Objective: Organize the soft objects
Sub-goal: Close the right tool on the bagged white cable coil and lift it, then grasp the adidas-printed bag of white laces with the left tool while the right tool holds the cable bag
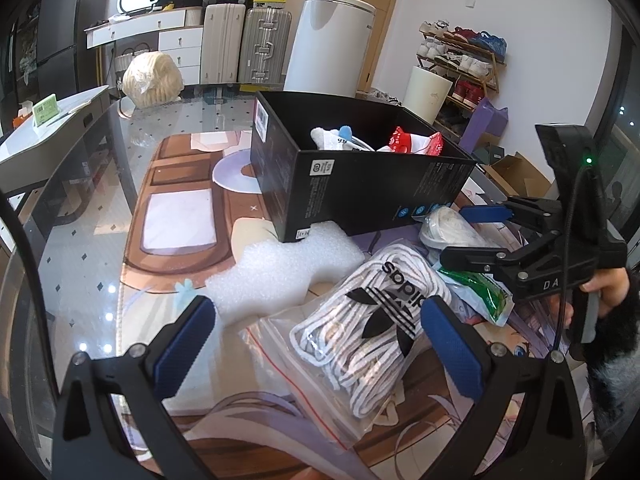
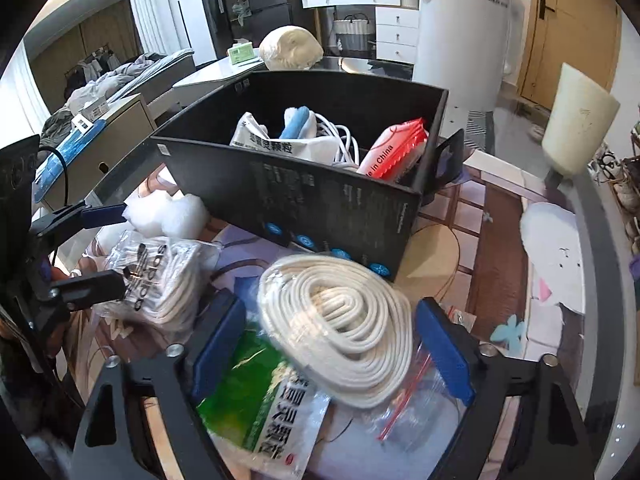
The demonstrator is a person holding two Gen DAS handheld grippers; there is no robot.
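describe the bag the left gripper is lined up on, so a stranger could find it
Start at the open black box on the table. In front of it, past the white foam piece, lies a clear zip bag of white laces, between the left gripper's fingers. Only this one bears a black trefoil logo.

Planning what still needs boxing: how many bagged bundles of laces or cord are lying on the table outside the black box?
2. The striped adidas laces bag lies between the left tool fingers; the cream cord coil bag lies between the right tool fingers. Others may be hidden.
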